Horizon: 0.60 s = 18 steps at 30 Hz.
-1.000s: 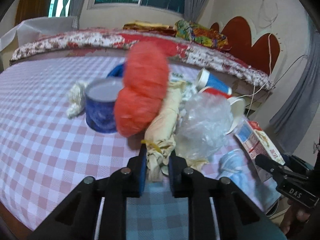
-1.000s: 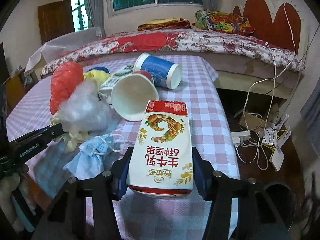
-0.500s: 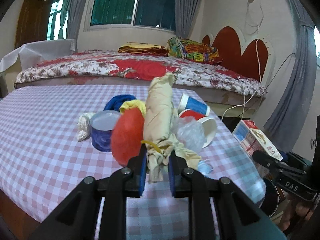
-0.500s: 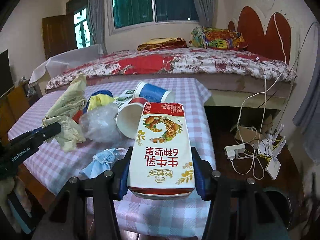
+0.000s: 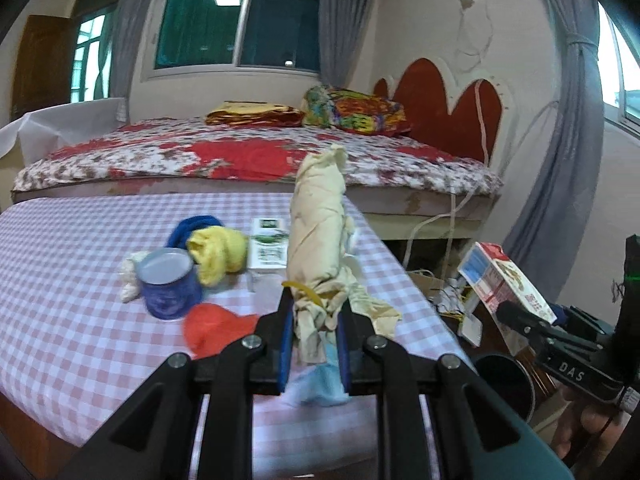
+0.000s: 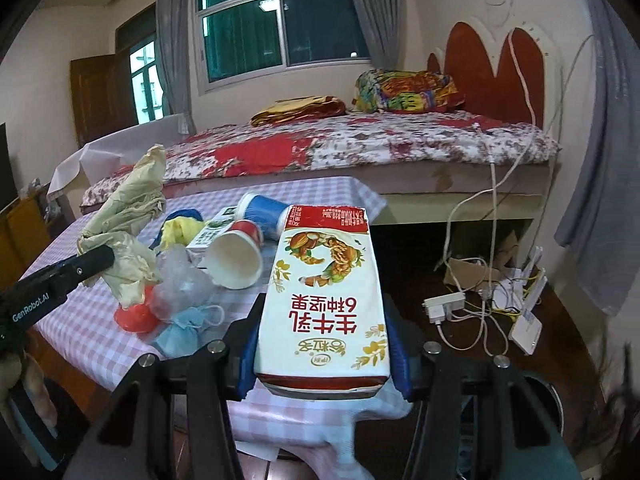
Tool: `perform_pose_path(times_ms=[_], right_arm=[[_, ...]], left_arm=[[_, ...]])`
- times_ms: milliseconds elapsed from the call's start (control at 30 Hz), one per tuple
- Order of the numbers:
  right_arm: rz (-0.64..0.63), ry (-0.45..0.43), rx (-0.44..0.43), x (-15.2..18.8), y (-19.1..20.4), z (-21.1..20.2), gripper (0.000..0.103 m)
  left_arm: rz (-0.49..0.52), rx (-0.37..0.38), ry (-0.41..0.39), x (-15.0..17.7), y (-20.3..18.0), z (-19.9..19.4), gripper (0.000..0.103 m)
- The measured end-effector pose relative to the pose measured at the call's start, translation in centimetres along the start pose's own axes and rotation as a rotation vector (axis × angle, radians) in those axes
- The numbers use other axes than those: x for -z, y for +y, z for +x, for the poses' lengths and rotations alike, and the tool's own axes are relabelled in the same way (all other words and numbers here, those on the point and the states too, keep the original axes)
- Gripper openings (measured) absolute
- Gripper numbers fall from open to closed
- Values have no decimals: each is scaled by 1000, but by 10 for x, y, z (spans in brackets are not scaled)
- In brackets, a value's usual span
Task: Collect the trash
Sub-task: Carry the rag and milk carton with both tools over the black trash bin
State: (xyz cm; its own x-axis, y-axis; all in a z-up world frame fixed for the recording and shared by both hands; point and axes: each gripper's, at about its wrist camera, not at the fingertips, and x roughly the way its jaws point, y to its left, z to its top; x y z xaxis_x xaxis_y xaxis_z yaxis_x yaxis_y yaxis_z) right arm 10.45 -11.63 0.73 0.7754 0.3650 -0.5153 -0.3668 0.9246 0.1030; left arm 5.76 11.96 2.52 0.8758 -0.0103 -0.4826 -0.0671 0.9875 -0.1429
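While my right tongs (image 6: 324, 364) clamp the milk carton (image 6: 326, 296) lengthwise, the dark bin (image 5: 502, 380) sits below, off the bench's (image 5: 60, 320) right edge. My left tongs (image 5: 314, 344), pinched on the upright beige bag (image 5: 318, 232), are farther from it.

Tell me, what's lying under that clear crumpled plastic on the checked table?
Beneath the clear plastic sit a light blue face mask and a red-orange bag, both partly covered. Whatever else lies on the tablecloth below it is hidden.

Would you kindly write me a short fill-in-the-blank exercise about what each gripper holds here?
The left gripper is shut on a beige ____.
The right gripper holds a milk ____.
The white paper cup lies on its ____.
The tablecloth has a ____ pattern.

Answers: bag; carton; side; checked
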Motion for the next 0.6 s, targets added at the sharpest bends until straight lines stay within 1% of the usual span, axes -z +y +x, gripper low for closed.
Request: perform_pose_path(times_ms=[167, 333, 600], right_arm=[[26, 9, 46, 7, -22, -9, 54], [47, 15, 91, 15, -47, -19, 54], [85, 33, 185, 31, -88, -35, 54]], left_arm=[[38, 57, 21, 5, -32, 6, 20], [71, 120, 60, 12, -61, 18, 20], [131, 209, 112, 23, -105, 32, 20]])
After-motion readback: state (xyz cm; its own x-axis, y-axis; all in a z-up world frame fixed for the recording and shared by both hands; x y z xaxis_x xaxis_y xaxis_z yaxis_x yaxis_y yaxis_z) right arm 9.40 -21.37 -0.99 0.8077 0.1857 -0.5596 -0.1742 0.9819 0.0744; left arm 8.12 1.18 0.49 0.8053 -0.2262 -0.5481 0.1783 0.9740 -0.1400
